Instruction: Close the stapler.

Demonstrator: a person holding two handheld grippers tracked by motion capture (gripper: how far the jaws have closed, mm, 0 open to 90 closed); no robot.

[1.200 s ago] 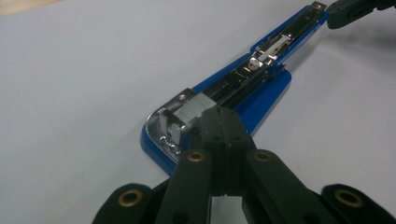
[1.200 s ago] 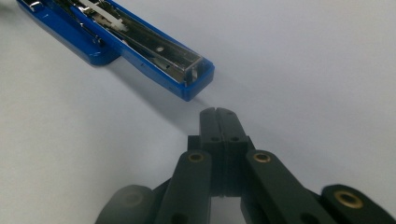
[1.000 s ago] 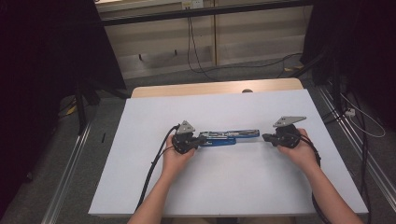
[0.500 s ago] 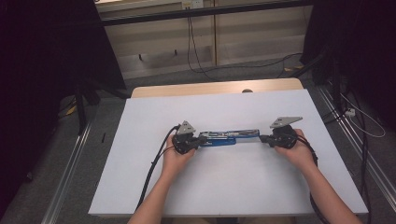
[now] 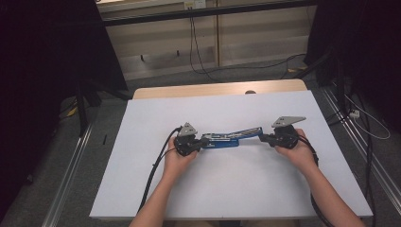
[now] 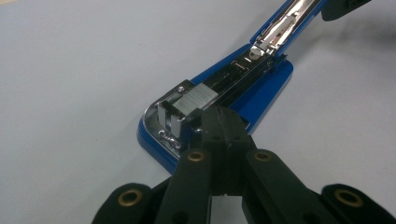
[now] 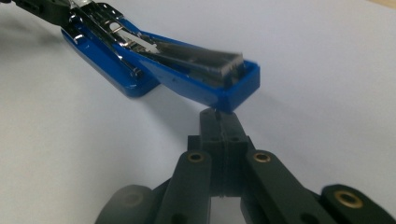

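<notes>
A blue stapler [image 5: 228, 139] lies swung open on the white table top [image 5: 236, 189], between my two grippers. My left gripper [image 5: 202, 142] is shut, and its tips rest on the metal staple channel at the base's end [image 6: 187, 105]. Nothing sits between its jaws [image 6: 222, 119]. My right gripper [image 5: 263, 138] is also shut. Its tips [image 7: 217, 115] touch the underside of the blue top arm's [image 7: 205, 81] free end, which is tilted up off the table. A hand holds each gripper.
A wooden strip [image 5: 213, 90] borders the table's far edge. Black cables [image 5: 156, 165] trail from the left gripper toward the near edge. Metal rails [image 5: 71, 165] run along both sides of the table, and wires lie on the floor beyond.
My right gripper has shifted slightly left, toward the stapler's arm end. The left gripper has stayed put.
</notes>
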